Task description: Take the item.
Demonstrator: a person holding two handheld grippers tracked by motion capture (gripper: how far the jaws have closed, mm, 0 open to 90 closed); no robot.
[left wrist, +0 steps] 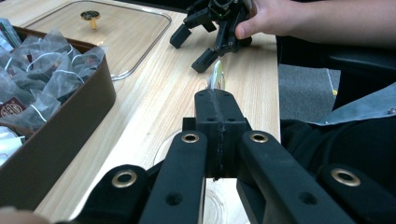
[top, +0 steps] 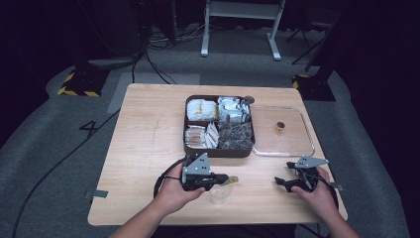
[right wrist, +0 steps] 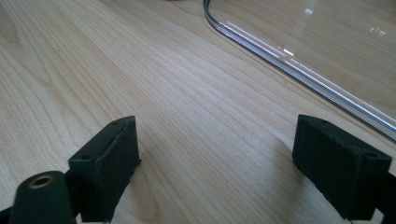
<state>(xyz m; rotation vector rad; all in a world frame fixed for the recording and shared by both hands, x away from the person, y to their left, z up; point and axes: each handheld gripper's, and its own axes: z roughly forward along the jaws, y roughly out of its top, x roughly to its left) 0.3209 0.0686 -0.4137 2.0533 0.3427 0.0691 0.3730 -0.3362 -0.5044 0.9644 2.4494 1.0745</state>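
Near the bench's front edge, the left tongs (top: 229, 179) are pinching a light, floppy tea bag (left wrist: 216, 77) over the clear cup (top: 219, 194); the right tongs (top: 281, 182) are resting agape, empty.

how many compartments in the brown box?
4 in the brown box: back left holds pale yellow packets, back right silver sachets, front left small packets, front right clear mesh tea bags.

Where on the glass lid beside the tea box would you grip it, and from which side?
By the small gold knob at its middle, from straight above. The glass lid lies flat, its thin rim flush on the table, while the knob stands upright, likely narrow enough for jaws.
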